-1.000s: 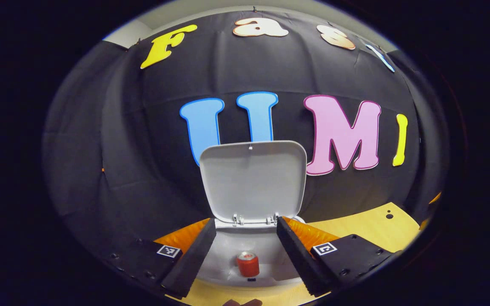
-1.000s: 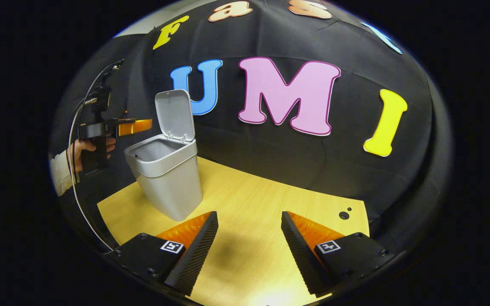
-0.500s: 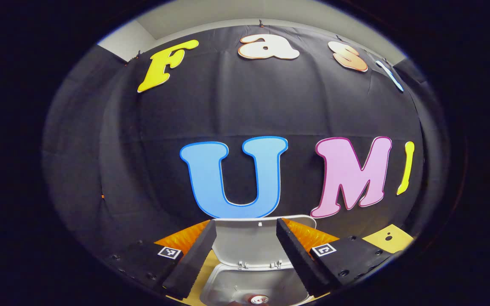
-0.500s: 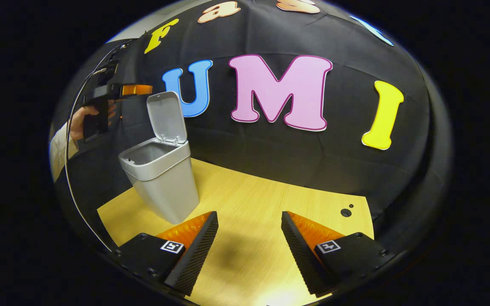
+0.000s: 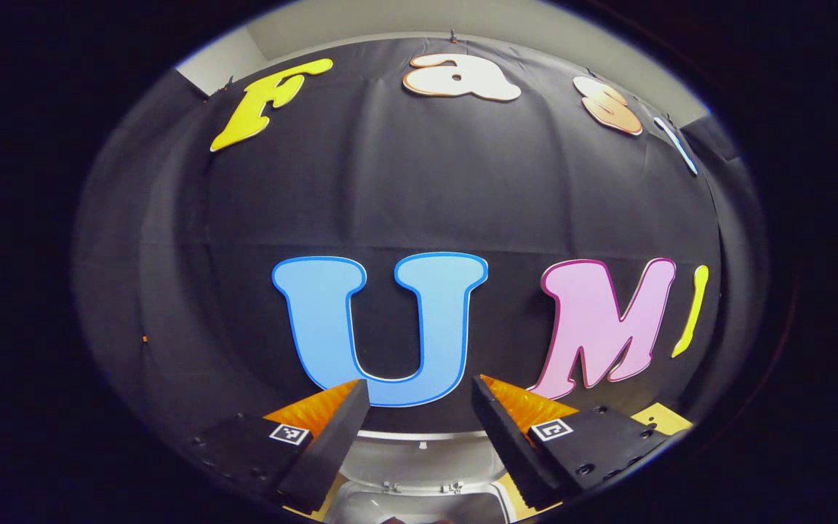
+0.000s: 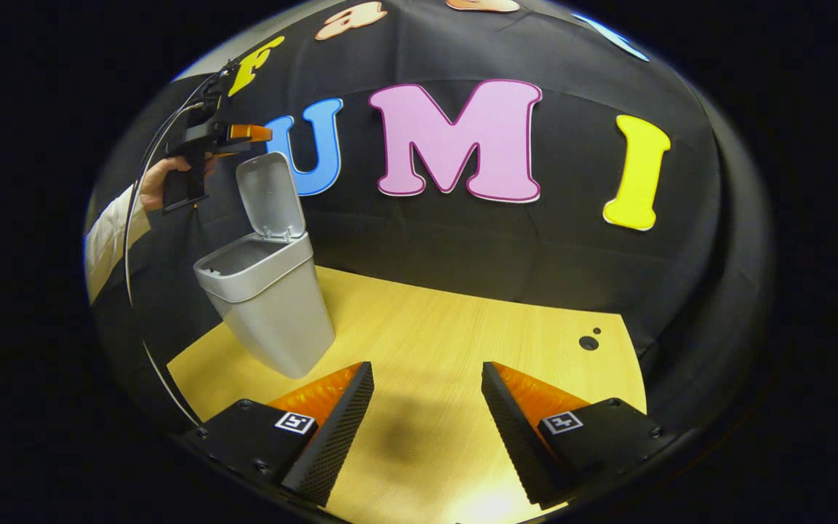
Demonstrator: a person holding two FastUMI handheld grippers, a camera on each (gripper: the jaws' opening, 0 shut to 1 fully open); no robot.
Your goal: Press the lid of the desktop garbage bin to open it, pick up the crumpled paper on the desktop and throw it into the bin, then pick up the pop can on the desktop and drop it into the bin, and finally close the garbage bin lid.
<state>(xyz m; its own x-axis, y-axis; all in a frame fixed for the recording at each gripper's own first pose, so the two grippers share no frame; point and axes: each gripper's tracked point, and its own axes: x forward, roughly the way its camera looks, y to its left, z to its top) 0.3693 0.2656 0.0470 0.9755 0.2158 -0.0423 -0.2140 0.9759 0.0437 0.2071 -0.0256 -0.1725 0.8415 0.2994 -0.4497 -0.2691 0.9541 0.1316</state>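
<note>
Tabletop: bin seemingly below left claw

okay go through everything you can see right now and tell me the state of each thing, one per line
garbage bin: upright on the table, open.
lid: raised, standing up on its hinge.
left gripper: open, empty, held above the bin.
right gripper: open, empty, over the table.
table: bare where visible.

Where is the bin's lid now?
In the right gripper view the lid stands open and upright at the left, hinged to the back of the bin, just below the left tongs.
</note>
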